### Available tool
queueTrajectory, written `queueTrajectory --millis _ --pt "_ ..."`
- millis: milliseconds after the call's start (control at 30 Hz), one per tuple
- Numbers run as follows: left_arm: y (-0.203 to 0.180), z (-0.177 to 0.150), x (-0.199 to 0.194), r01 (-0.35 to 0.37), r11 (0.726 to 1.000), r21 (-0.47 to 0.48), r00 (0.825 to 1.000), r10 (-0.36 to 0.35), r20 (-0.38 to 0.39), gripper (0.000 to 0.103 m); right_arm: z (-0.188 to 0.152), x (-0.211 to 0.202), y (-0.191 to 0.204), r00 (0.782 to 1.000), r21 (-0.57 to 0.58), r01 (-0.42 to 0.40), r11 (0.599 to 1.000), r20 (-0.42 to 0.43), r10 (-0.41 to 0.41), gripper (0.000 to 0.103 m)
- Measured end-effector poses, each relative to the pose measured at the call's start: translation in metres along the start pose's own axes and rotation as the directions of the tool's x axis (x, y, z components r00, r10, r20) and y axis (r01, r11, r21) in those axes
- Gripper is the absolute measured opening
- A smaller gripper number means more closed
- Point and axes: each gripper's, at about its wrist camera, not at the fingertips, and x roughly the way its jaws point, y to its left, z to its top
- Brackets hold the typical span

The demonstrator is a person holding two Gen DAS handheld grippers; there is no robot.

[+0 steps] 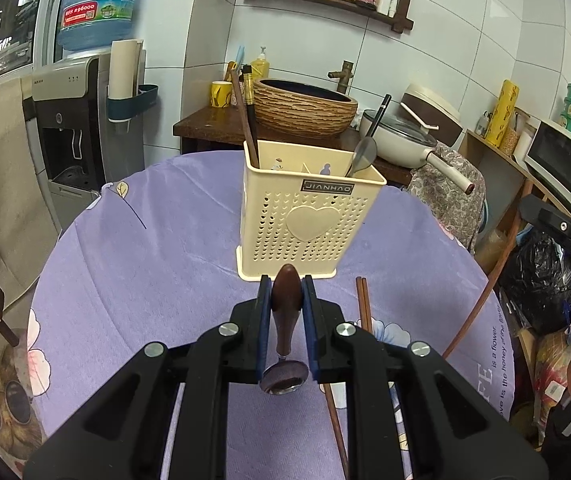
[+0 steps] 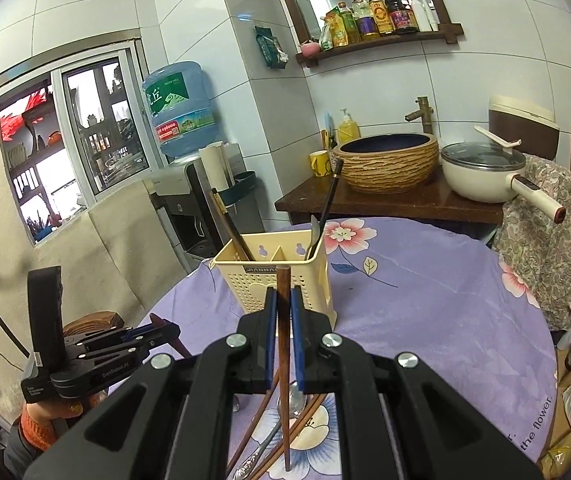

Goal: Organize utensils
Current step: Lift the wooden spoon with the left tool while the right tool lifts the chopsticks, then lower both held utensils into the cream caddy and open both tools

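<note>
A cream perforated utensil holder (image 1: 305,216) stands on the purple tablecloth; it also shows in the right wrist view (image 2: 281,280). It holds dark chopsticks (image 1: 247,120) on the left and a metal spoon (image 1: 363,156) on the right. My left gripper (image 1: 287,296) is shut on a brown wooden-handled spoon (image 1: 285,308), held just in front of the holder. My right gripper (image 2: 283,304) is shut on a brown chopstick (image 2: 283,352), held upright near the holder. More chopsticks (image 1: 365,308) and a metal spoon (image 2: 261,444) lie on the cloth below.
The round table (image 1: 145,260) has a sink counter behind it with a woven basin (image 1: 305,108) and a white pot (image 1: 401,140). A water dispenser (image 1: 69,120) stands at left, a microwave (image 1: 561,160) at right. The left gripper shows in the right wrist view (image 2: 153,334).
</note>
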Motion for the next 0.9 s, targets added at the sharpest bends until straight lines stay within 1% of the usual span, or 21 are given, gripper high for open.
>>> queueTrajectory --millis 200,300,433,567,633,733,800,900 --pt "-0.003 0.014 -0.005 0.003 1.000 0.013 1.000 -0.004 0.021 0.015 0.013 -0.001 0.011 1.000 -0.027 -0.017 0.999 0.014 0.018 0.007" --pt "-0.004 0.029 -0.008 0.021 1.000 0.011 0.999 -0.021 0.033 0.016 0.024 0.000 0.016 0.999 -0.035 -0.029 0.999 0.030 0.030 0.007" --pt "-0.002 0.067 -0.015 0.062 0.998 -0.009 0.997 -0.062 0.056 0.016 0.050 0.005 0.025 0.998 -0.049 -0.043 0.998 0.047 0.046 0.007" --pt "-0.006 0.115 -0.029 0.085 0.996 -0.015 0.990 -0.082 0.112 0.016 0.090 0.008 0.030 0.995 -0.053 -0.040 0.998 0.091 0.045 0.007" --pt "-0.010 0.140 -0.035 0.082 0.997 -0.016 0.987 -0.079 0.140 0.016 0.116 0.010 0.032 0.992 -0.052 -0.025 0.998 0.126 0.031 0.007" --pt "-0.015 0.174 -0.037 0.074 0.997 -0.017 0.983 -0.069 0.171 0.016 0.146 0.013 0.031 0.984 -0.044 0.007 0.999 0.179 0.001 0.007" --pt "-0.016 0.190 -0.035 0.063 0.998 -0.016 0.981 -0.059 0.183 0.016 0.166 0.018 0.029 0.976 -0.028 0.031 0.999 0.218 -0.024 0.007" --pt "-0.017 0.210 -0.022 0.023 0.999 -0.024 0.980 -0.018 0.198 0.016 0.182 0.032 0.027 0.968 -0.016 0.058 0.998 0.245 -0.053 0.007"
